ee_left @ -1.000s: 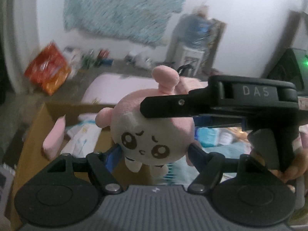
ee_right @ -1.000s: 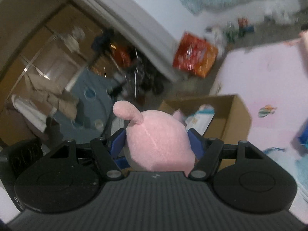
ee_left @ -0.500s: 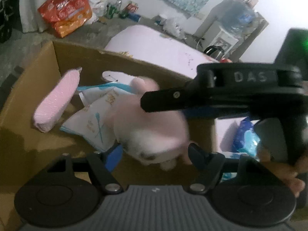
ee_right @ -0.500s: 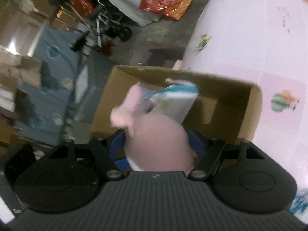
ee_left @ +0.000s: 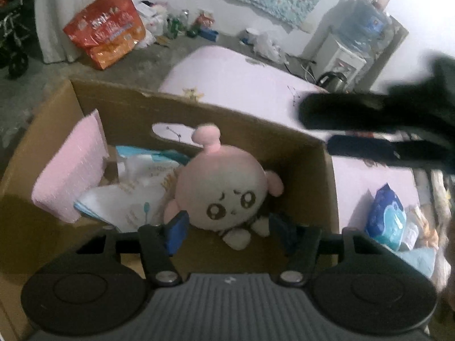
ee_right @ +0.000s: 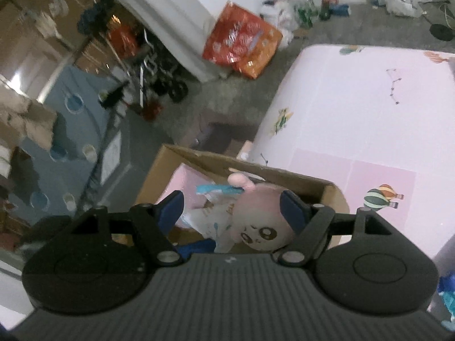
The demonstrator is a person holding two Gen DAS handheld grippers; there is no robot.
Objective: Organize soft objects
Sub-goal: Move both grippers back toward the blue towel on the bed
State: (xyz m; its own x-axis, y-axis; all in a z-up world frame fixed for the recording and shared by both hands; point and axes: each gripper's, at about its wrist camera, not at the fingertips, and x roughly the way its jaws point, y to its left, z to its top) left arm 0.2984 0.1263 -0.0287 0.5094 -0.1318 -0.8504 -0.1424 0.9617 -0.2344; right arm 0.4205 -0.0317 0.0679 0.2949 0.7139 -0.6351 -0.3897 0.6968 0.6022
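A round pink plush toy (ee_left: 221, 193) with a sad face lies inside the cardboard box (ee_left: 256, 130), on white and blue soft packs (ee_left: 128, 199) and beside a pink foam block (ee_left: 71, 167). My left gripper (ee_left: 230, 227) is open just above the box's near side, not touching the toy. In the right wrist view the plush (ee_right: 261, 216) lies free in the box (ee_right: 332, 190) below my right gripper (ee_right: 231, 206), which is open and empty. The right gripper also shows, blurred, at the upper right of the left wrist view (ee_left: 369, 122).
The box stands at the edge of a pink play mat (ee_right: 369, 108). Blue wipe packs (ee_left: 386, 218) lie on the mat at the right. An orange bag (ee_left: 108, 34) and small clutter sit by the far wall. A water dispenser (ee_left: 355, 48) stands at the back right.
My right gripper carried the plush down into the box, opened and let it go, then pulled back up and right. The plush now rests in the box. The left gripper tilted down over the box.
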